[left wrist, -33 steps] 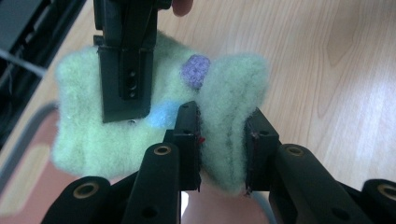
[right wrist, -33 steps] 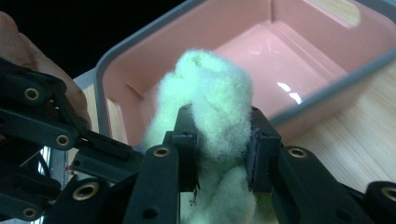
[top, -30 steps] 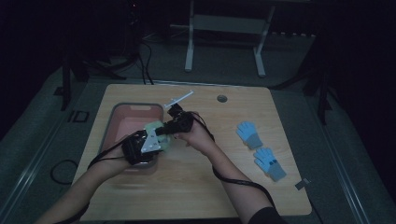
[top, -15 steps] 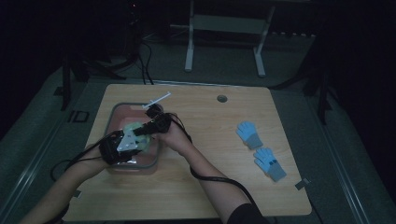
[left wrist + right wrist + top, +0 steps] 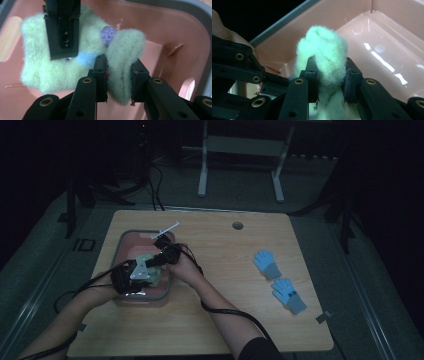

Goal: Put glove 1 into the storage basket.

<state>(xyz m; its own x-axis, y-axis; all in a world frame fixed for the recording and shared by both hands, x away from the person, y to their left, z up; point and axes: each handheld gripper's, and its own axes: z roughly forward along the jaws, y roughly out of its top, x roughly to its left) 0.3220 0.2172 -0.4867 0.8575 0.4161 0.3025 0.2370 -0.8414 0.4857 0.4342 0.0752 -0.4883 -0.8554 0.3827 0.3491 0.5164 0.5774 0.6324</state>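
Fuzzy pale-green fabric piece [image 5: 82, 62] held over the pink tub [image 5: 131, 241]; left gripper [image 5: 118, 75] jaws closed on one fold, right gripper [image 5: 331, 75] jaws pinching another bunch; both hover inside the tub walls; judgement: lower until the fabric rests on the floor, then release both together; blue gloves [image 5: 277, 280] lie well apart on the table [image 5: 240, 330].
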